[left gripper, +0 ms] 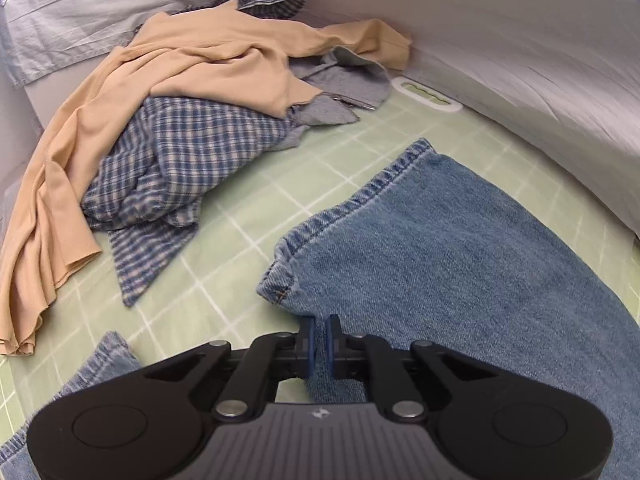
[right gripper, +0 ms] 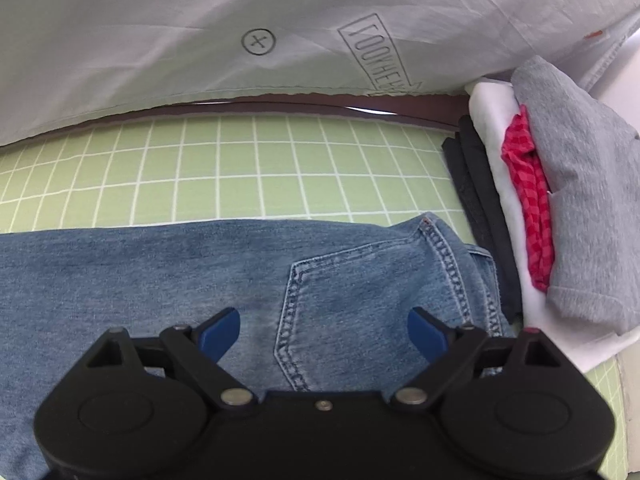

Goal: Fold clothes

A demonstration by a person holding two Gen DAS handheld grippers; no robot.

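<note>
Blue jeans point(left gripper: 460, 248) lie on the green grid mat point(left gripper: 248, 216). My left gripper point(left gripper: 320, 324) is shut on the edge of a jeans leg near its hem, with denim pinched between the blue pads. In the right wrist view the jeans point(right gripper: 160, 264) lie flat with a back pocket point(right gripper: 344, 300) facing up. My right gripper point(right gripper: 324, 332) is open just above the pocket area and holds nothing.
A heap of unfolded clothes lies at the back left: a tan garment point(left gripper: 200, 60) over a blue checked shirt point(left gripper: 180, 152). A stack of folded clothes point(right gripper: 560, 208) stands at the right of the mat. White cloth point(right gripper: 200, 32) hangs along the far edge.
</note>
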